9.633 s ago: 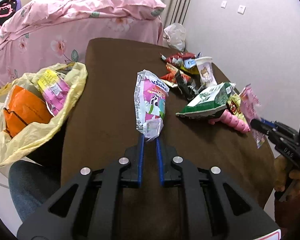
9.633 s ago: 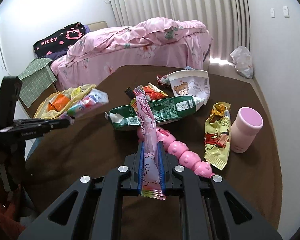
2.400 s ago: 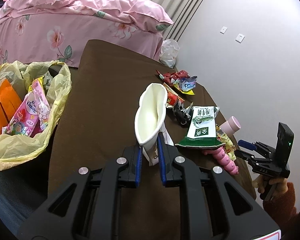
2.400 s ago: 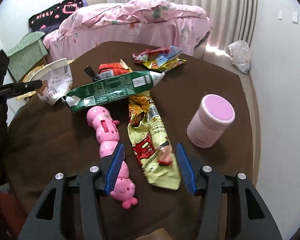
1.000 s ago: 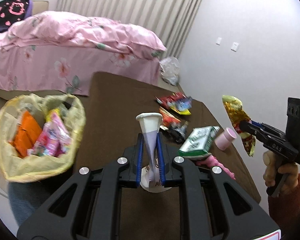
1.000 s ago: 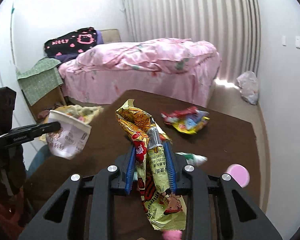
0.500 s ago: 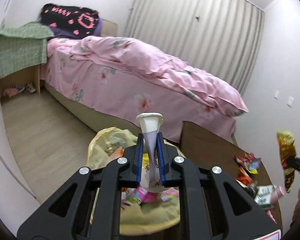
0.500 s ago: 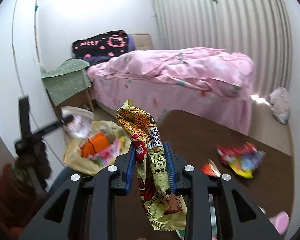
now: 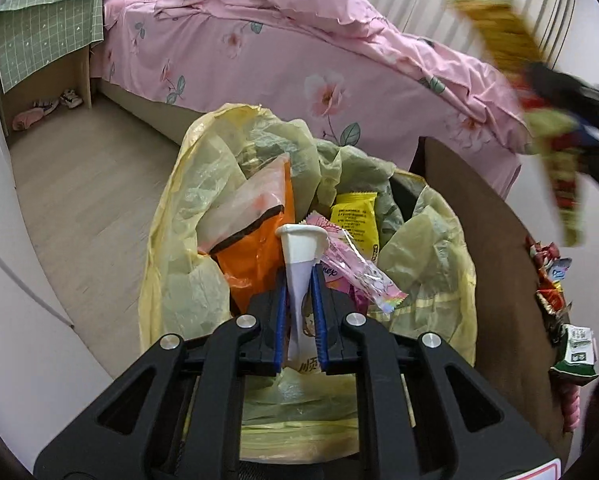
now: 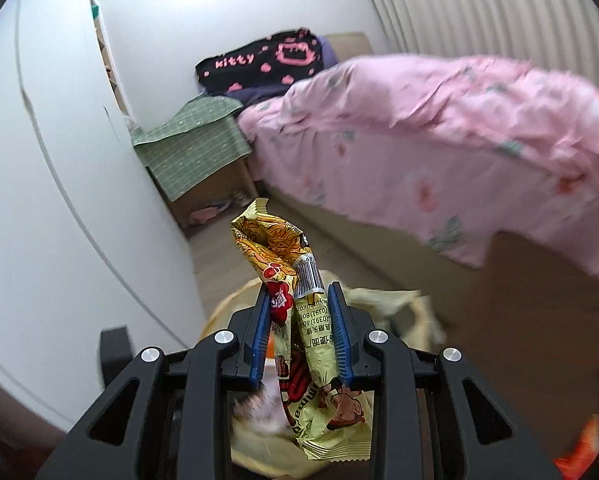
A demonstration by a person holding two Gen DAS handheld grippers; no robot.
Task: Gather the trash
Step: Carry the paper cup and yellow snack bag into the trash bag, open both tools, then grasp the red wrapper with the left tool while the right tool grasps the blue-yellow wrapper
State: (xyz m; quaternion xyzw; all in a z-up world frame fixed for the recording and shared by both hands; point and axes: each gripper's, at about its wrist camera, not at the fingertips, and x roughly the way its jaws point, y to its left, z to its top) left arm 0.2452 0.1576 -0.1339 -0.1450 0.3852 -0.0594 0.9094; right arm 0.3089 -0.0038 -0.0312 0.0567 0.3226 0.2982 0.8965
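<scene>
My left gripper (image 9: 298, 276) is shut on a squashed white paper cup (image 9: 301, 240), held just above the open mouth of a yellow trash bag (image 9: 179, 208). Inside the bag lie an orange wrapper (image 9: 255, 256), a pink wrapper (image 9: 355, 272) and a yellow packet (image 9: 355, 216). My right gripper (image 10: 298, 292) is shut on a crumpled yellow snack wrapper (image 10: 271, 244), which hangs down below the jaws. The bag's pale rim (image 10: 383, 300) shows blurred beneath it. In the left wrist view that snack wrapper (image 9: 499, 28) appears blurred at the upper right, above the bag.
The brown table (image 9: 479, 220) lies right of the bag, with several wrappers (image 9: 551, 280) and a green packet (image 9: 575, 352) on its far side. Behind stand a pink bed (image 9: 299, 40) and a side table under a green checked cloth (image 9: 47, 40). Wood floor lies left of the bag.
The left gripper has dropped closer to the bag's mouth with the cup. The right gripper has swung left off the table with the snack wrapper and now hangs over the bag.
</scene>
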